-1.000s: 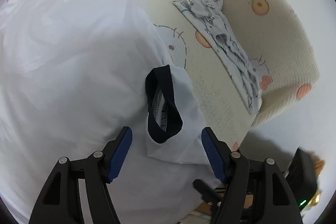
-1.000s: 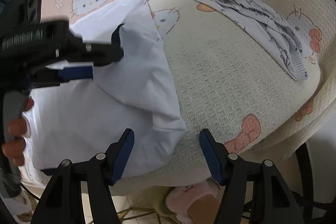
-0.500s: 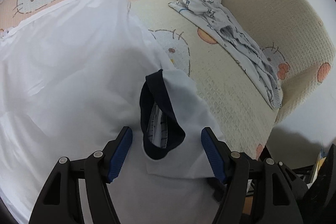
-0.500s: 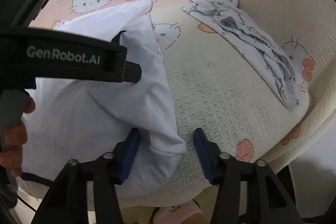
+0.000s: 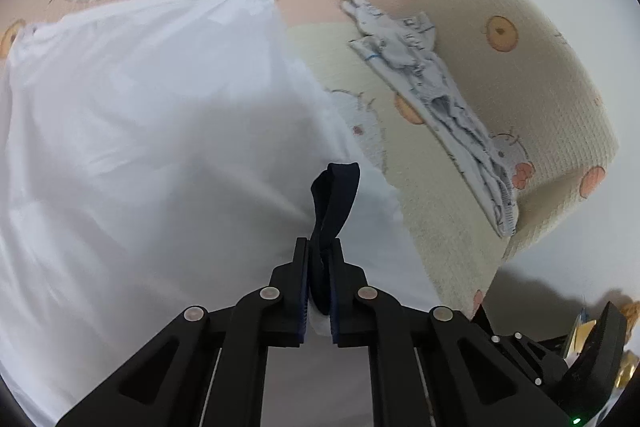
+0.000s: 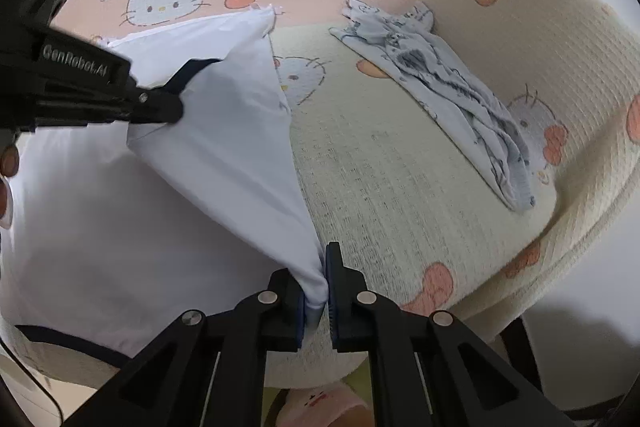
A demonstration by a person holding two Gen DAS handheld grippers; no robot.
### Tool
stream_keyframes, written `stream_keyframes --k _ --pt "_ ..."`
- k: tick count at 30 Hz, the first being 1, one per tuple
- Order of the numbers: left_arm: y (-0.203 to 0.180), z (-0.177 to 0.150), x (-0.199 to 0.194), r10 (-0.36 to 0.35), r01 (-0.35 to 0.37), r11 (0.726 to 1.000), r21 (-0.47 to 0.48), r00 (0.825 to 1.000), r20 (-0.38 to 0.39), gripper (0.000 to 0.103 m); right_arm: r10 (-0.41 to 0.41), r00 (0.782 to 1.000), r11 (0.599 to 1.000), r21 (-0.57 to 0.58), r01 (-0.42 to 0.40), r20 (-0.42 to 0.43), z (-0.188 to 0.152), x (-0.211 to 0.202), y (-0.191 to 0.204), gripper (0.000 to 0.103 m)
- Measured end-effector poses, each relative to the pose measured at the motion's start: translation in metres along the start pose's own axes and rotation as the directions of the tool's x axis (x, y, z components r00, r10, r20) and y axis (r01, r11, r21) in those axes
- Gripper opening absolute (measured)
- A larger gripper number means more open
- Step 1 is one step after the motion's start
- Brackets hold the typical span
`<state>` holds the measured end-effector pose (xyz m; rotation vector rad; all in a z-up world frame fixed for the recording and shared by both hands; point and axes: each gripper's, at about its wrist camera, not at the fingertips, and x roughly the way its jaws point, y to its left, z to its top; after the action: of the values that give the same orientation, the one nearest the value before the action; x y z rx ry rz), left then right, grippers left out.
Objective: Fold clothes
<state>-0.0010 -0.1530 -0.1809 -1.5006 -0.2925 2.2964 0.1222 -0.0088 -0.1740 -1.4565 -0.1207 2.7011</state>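
Both claws pinch the white T-shirt (image 6: 100, 219) lying on the cartoon-cat blanket (image 6: 400, 187).
Risk: the thin fabric may slip out, because the right claw (image 6: 318, 283), closing, bites only a corner fold, and the left claw (image 5: 319, 279), clamped, holds only the navy collar band (image 5: 334, 199). Readable: "Sweet Dream" on the blanket, "GenRobot.AI" on the left tool.

A cream and pink cartoon-cat blanket (image 6: 400, 163) covers the surface. A white shirt (image 6: 120, 219) with dark trim lies spread on it, and a crumpled grey-printed garment (image 6: 452, 95) lies well apart.
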Motion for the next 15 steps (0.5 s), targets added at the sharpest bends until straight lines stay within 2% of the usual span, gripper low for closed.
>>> stream_keyframes --k 5,10,11,13,15 --pt "0.004 -0.007 0.011 0.078 -0.077 0.996 0.041 0.996 -0.037 0.007 0.017 0.999 0.999 0.049 -0.015 -0.042 -0.003 0.006 -0.007 0.006" --pt "0.004 -0.004 0.015 0.068 -0.066 0.997 0.033 0.996 -0.056 0.007 0.045 0.998 0.997 0.067 -0.043 -0.042 -0.002 0.005 -0.01 0.006" --pt "0.004 -0.003 0.013 0.04 -0.038 0.999 0.025 0.998 -0.057 0.007 0.066 0.997 0.995 0.083 -0.062 -0.043 -0.001 0.004 -0.012 0.006" --pt "0.01 0.001 0.007 -0.075 0.073 0.997 -0.04 0.996 -0.052 0.009 0.104 0.994 0.989 0.115 -0.098 -0.045 0.001 0.003 -0.017 0.015" --pt "0.014 0.002 -0.003 -0.122 0.12 0.989 -0.089 0.992 -0.022 0.014 0.132 0.991 0.982 0.138 -0.129 -0.014 0.003 -0.006 -0.02 0.041"
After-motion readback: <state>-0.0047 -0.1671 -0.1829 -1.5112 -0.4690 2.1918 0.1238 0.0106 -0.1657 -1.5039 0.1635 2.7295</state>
